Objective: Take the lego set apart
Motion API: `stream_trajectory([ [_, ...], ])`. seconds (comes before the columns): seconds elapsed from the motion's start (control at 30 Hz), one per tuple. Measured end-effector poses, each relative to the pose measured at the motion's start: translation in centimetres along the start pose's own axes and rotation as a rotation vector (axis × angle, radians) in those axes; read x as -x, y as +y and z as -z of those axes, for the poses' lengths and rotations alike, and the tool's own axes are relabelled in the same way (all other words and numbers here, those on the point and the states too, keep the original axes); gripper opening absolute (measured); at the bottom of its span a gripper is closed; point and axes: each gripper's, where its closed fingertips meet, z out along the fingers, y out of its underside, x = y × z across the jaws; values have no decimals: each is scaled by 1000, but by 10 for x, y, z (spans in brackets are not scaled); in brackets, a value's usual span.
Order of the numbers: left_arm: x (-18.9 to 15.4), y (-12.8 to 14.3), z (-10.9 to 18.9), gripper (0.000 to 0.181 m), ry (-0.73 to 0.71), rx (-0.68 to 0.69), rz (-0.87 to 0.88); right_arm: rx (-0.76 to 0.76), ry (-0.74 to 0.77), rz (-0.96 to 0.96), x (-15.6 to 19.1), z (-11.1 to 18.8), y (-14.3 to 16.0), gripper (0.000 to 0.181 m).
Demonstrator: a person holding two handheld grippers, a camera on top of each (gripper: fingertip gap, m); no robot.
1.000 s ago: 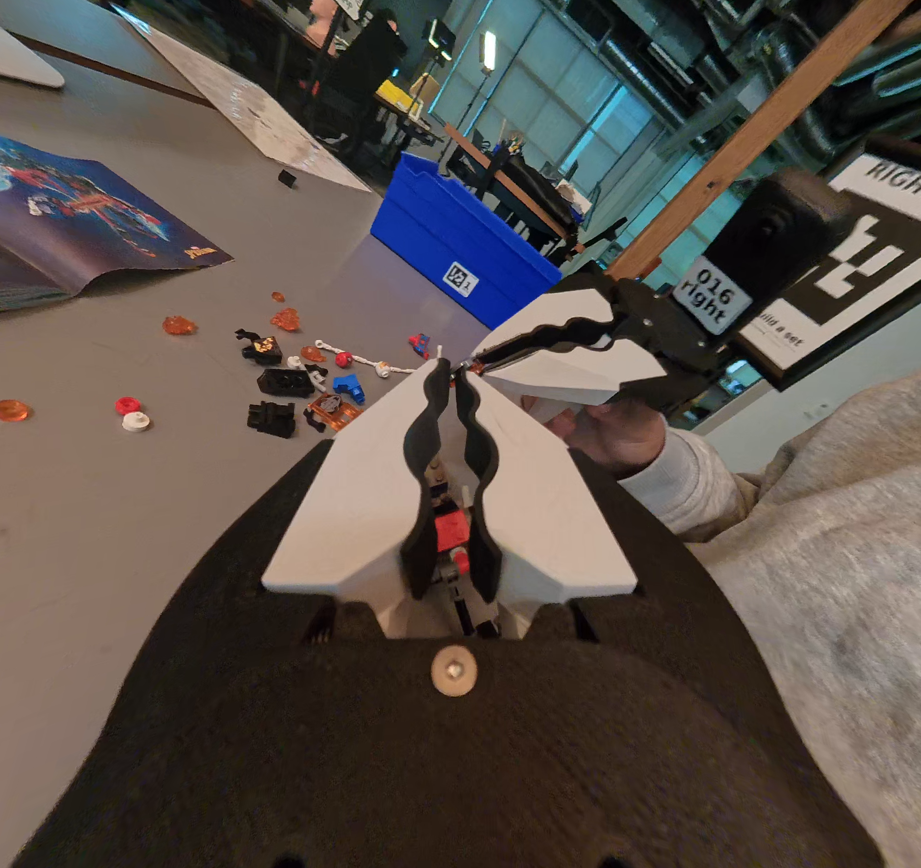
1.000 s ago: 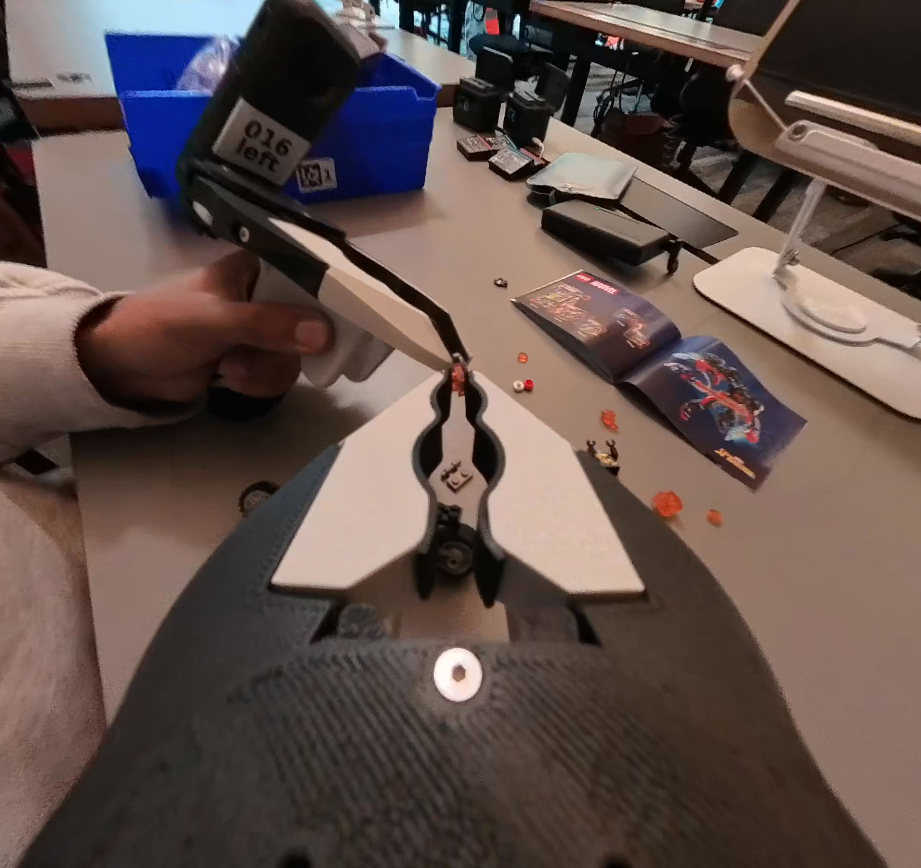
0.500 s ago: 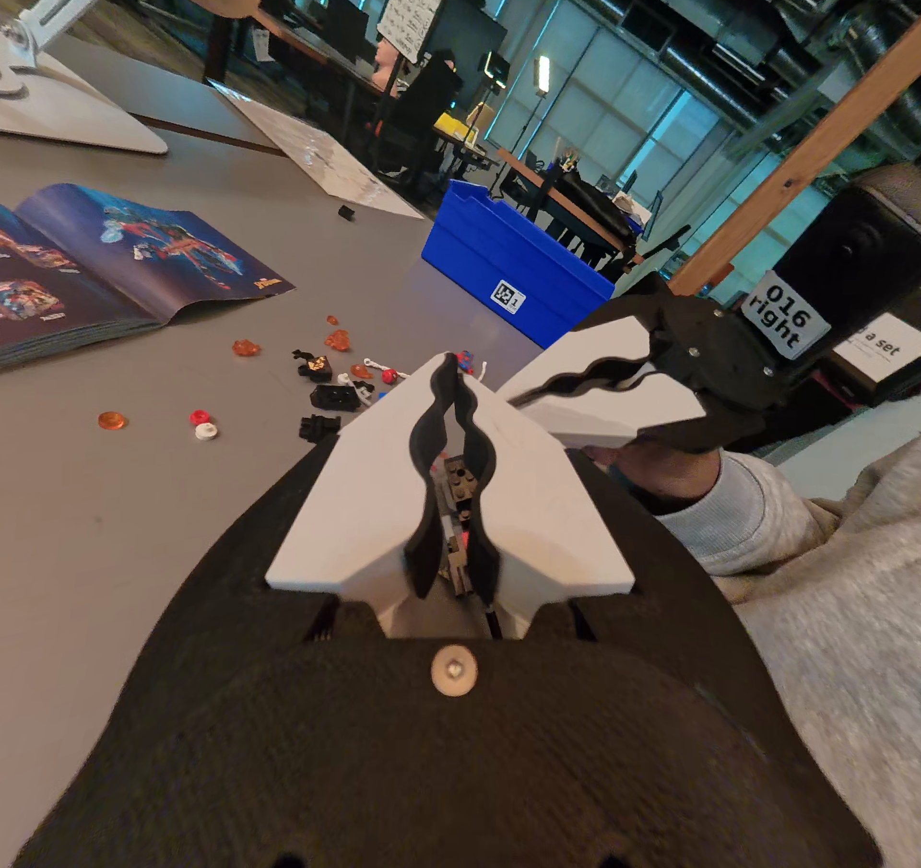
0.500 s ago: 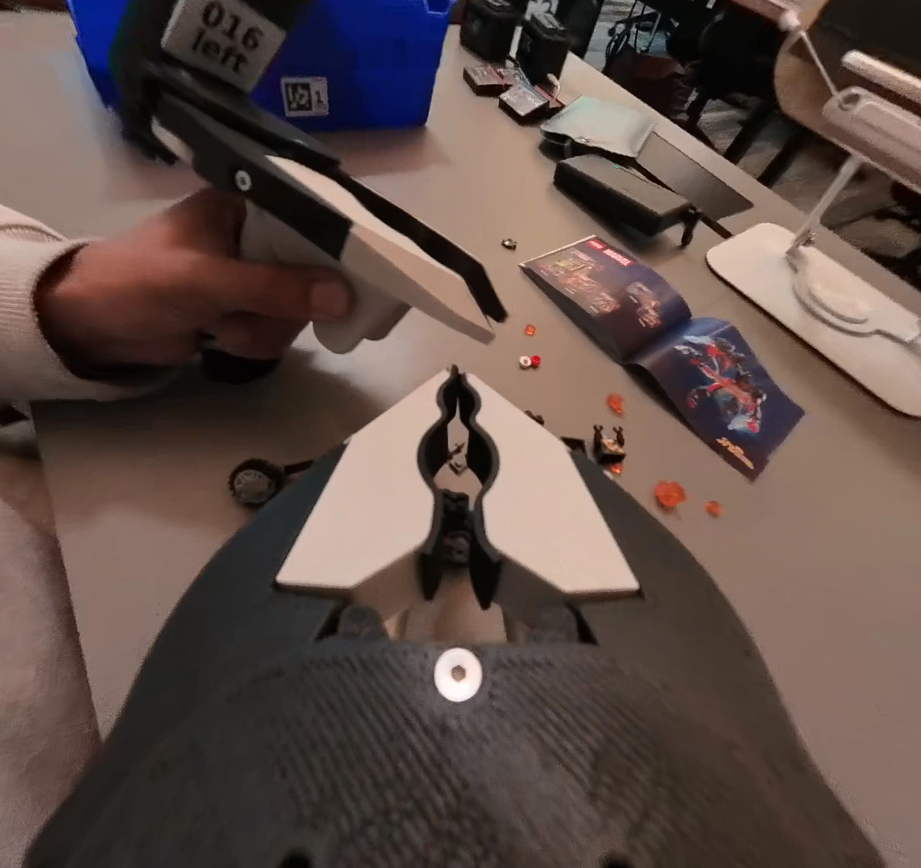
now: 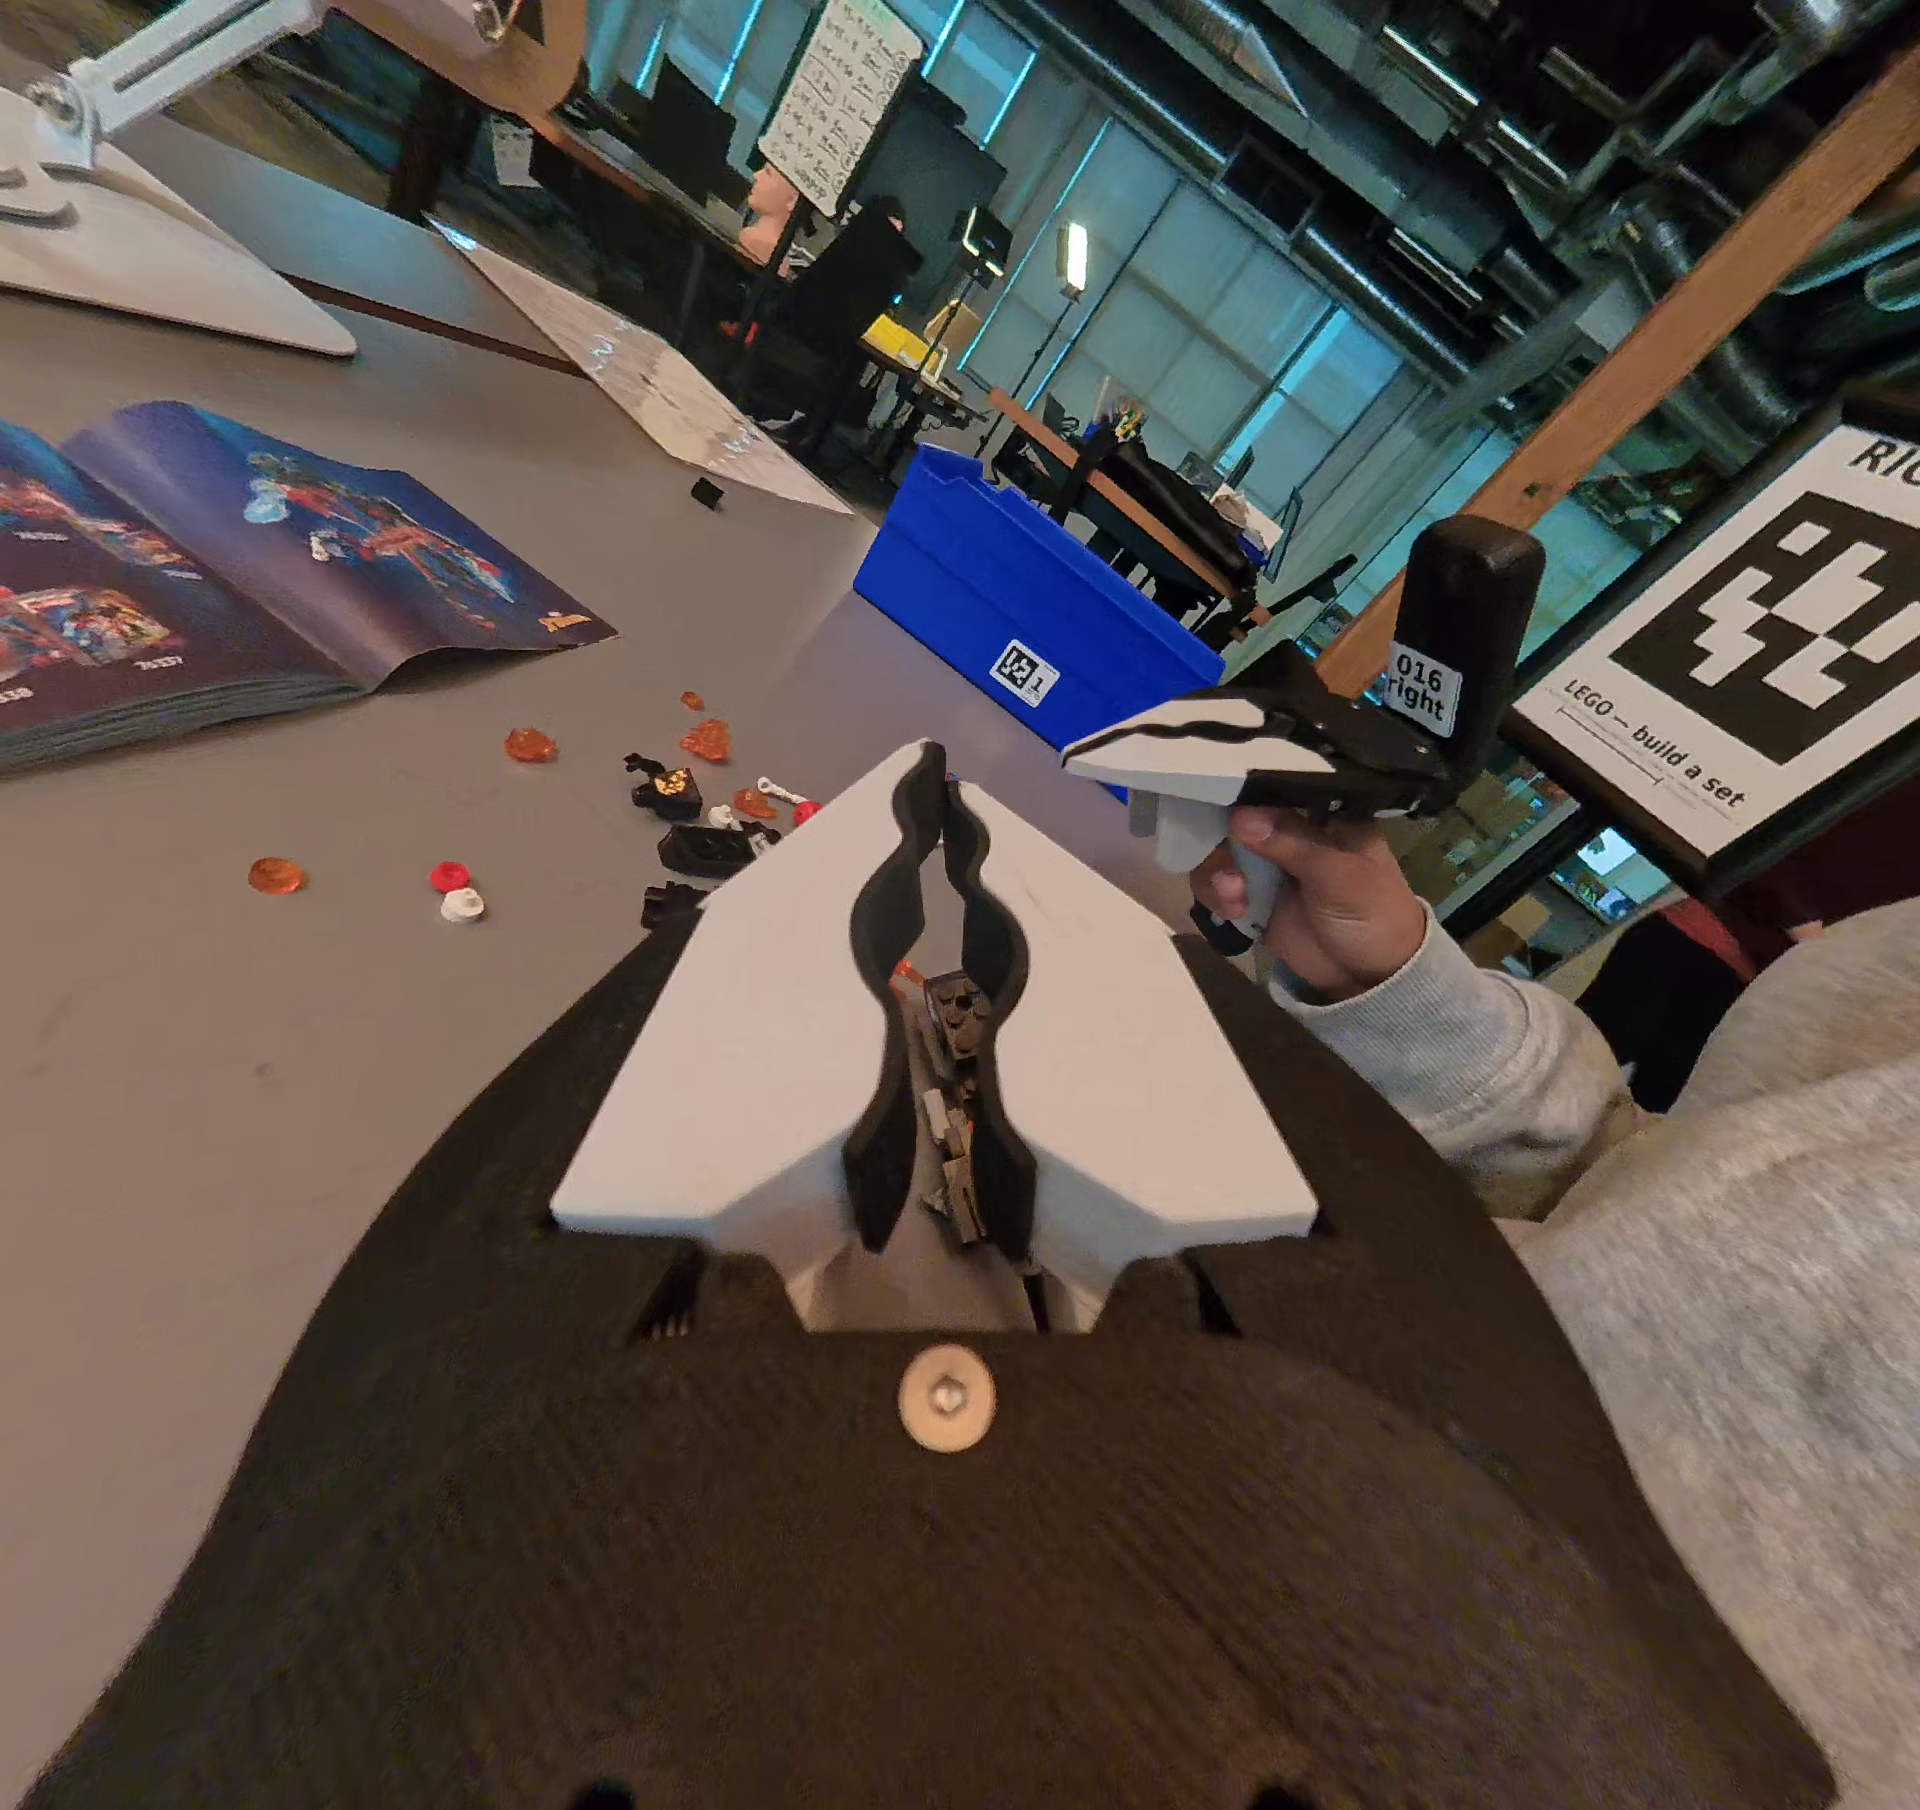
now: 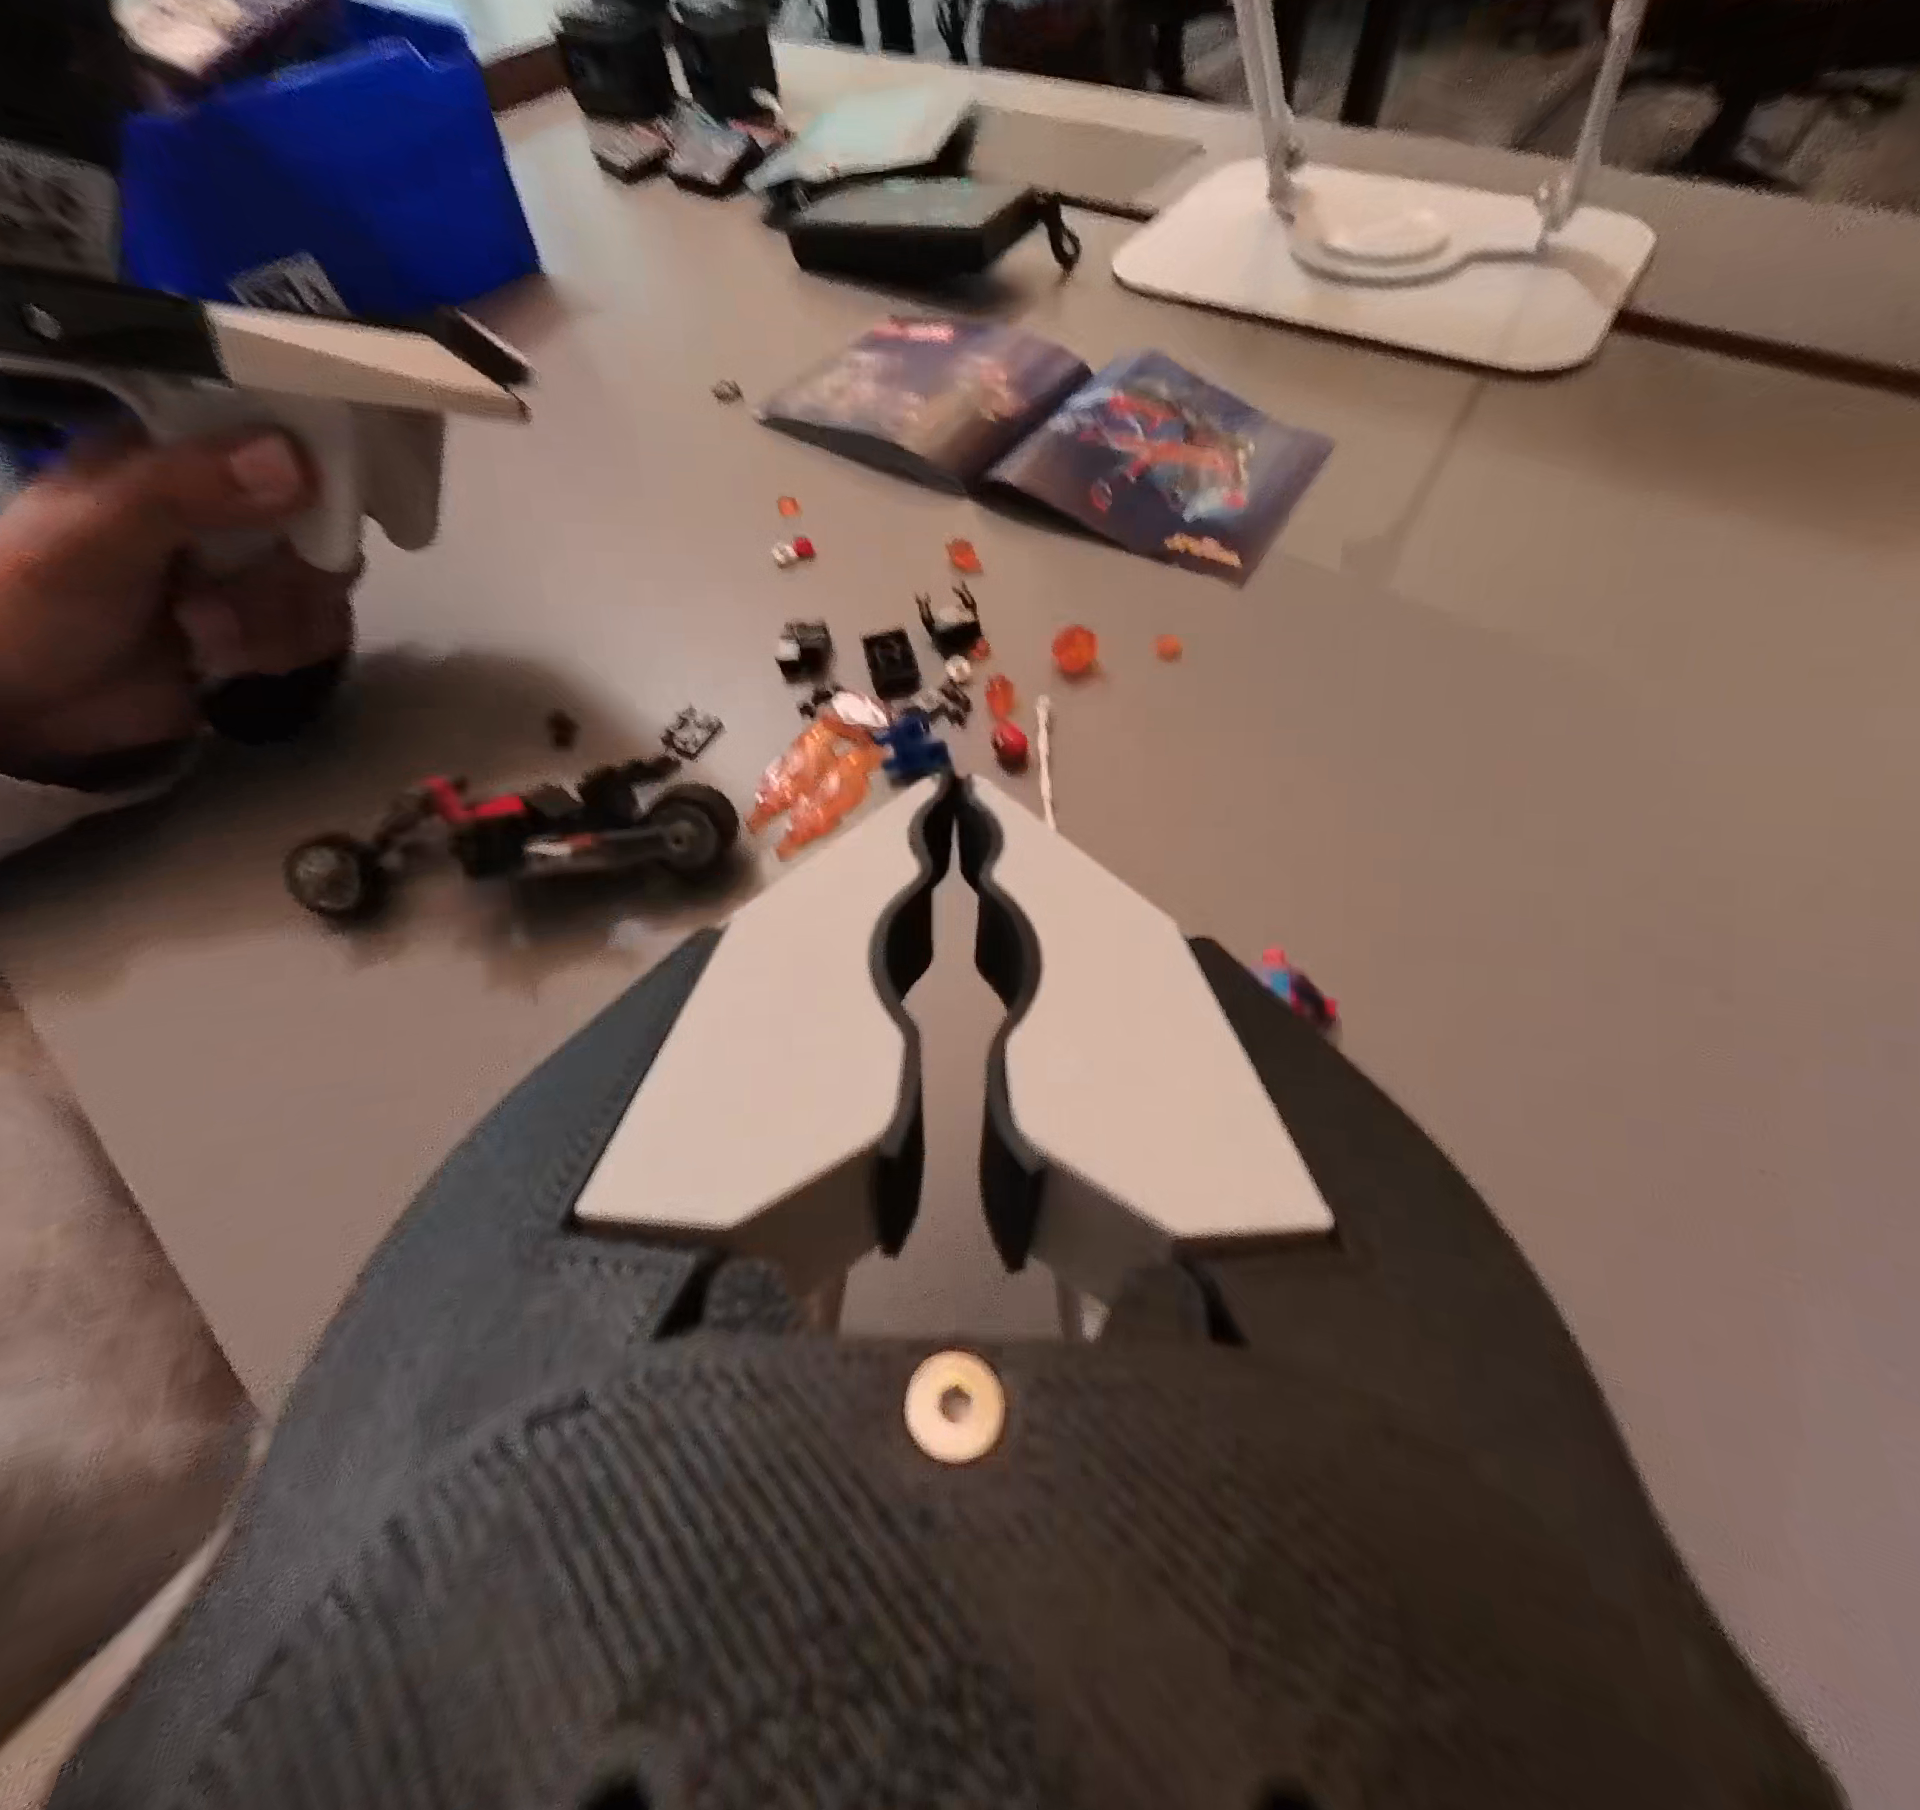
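Jaws of the left gripper point(image 5: 943, 773) are seen drawn nearly together at the tips, with nothing clamped between them; through the gap behind the tips the lego motorcycle point(image 6: 520, 825) is glimpsed below, lying on the grey worktop point(image 6: 1507, 825). In the right wrist view the motorcycle is shown on its side, well to the left of the right gripper point(image 6: 956, 792) and below the left gripper, held above it by a hand point(image 6: 135, 565). Jaws of the right gripper are likewise brought almost together, empty, just short of the scattered parts. Directly ahead of those tips a blue piece point(image 6: 914, 747) and a cluster of translucent orange flame pieces point(image 6: 816, 784) are found, with a white string piece point(image 6: 1042, 752) just to the right. Farther out, small black parts point(image 6: 891, 661), a red round stud point(image 5: 449, 875) and a white round stud point(image 5: 462, 906) are spread over the worktop. A small red and blue figure point(image 6: 1294, 993) is seen beside the right gripper's body. Beyond the loose parts an open instruction booklet point(image 6: 1049, 441) is laid flat. A blue bin point(image 5: 1029, 617) is placed at the far side, and a white stand base point(image 6: 1382, 264) is set behind the booklet.
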Motion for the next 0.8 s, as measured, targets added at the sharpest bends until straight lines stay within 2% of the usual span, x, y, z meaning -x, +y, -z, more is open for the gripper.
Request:
stream_trajectory([
  [0.03,-1,1,-1,0,-1,6,-8,33,11,-5,-3,-1,9,0],
  [0.17,-4,4,-5,0,2,24,-37,180,-58,-67,6,-21,43,19],
  [0.23,-5,7,-6,0,0,37,-52,211,-61,-43,9,-32,49,21],
  [0.37,-7,11,-8,0,-10,59,-87,232,7,122,2,-50,43,24],
  [0.5,-9,17,-13,0,-3,90,-113,313,-24,114,0,-66,52,37],
  [0.67,-18,22,-17,0,51,115,-131,316,-54,59,-2,-66,50,22],
  [0.77,-29,25,-20,1,116,126,-146,171,-158,39,18,-58,29,16],
  [0.8,-34,26,-22,8,141,126,-157,97,-226,25,31,-52,16,16],
])
